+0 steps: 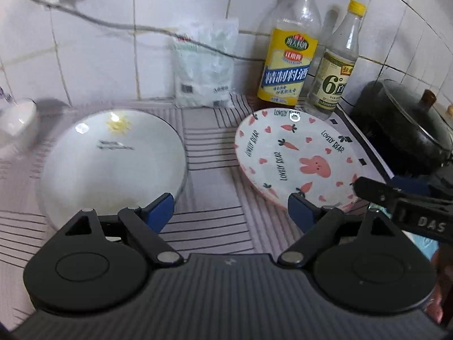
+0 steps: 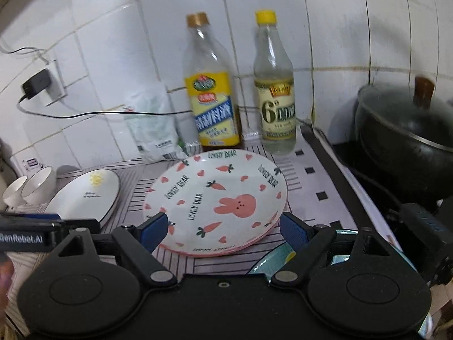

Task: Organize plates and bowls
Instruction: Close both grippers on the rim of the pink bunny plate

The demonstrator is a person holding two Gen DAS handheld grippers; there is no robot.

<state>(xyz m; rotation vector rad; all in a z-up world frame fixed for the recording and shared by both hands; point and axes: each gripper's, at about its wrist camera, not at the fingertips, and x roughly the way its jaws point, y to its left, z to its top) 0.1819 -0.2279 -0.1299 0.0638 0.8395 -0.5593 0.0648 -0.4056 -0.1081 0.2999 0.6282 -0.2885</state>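
Observation:
A pink-rimmed plate with a bunny and carrots (image 2: 220, 198) lies on the striped counter mat, also in the left wrist view (image 1: 297, 155). My right gripper (image 2: 223, 229) hovers open at its near rim, and the pads do not press on it. To the left lies a white plate with a sun print (image 1: 113, 155), small in the right wrist view (image 2: 87, 198). My left gripper (image 1: 229, 212) stands open over the mat between the two plates, holding nothing. A teal bowl (image 2: 271, 257) shows under the right gripper. Two small white bowls (image 2: 31, 187) stand far left.
Two bottles (image 2: 212, 99) (image 2: 274, 99) and a white bag (image 2: 153, 124) stand against the tiled wall. A black wok with a glass lid (image 2: 405, 130) sits on the stove at right. A charger cable (image 2: 85, 114) hangs across the wall.

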